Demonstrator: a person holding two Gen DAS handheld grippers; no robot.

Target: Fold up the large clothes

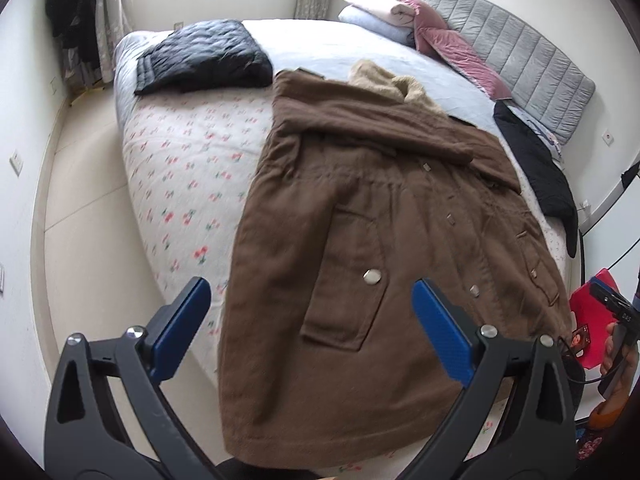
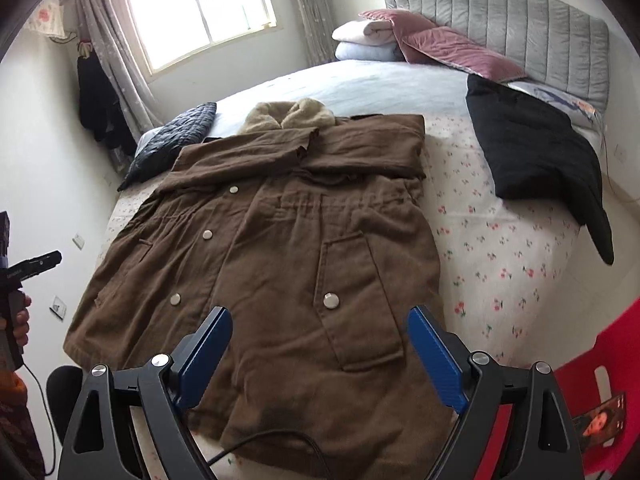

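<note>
Now both tools released: left tool (image 1: 310, 308), right tool (image 2: 320, 338) above brown coat (image 2: 280, 248).

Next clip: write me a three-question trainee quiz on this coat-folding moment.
1. True or false: both sleeves of the brown coat are folded across its chest.
2. What is between the fingers of the left gripper and the right gripper? A) the coat hem B) a sleeve C) nothing
3. Which garment lies on the bed nearest the grey headboard?

Key:
1. True; they overlap just below the fleece collar.
2. C; both stand open above the coat's lower part.
3. The black garment; the dark quilted jacket lies on the window side.
</note>
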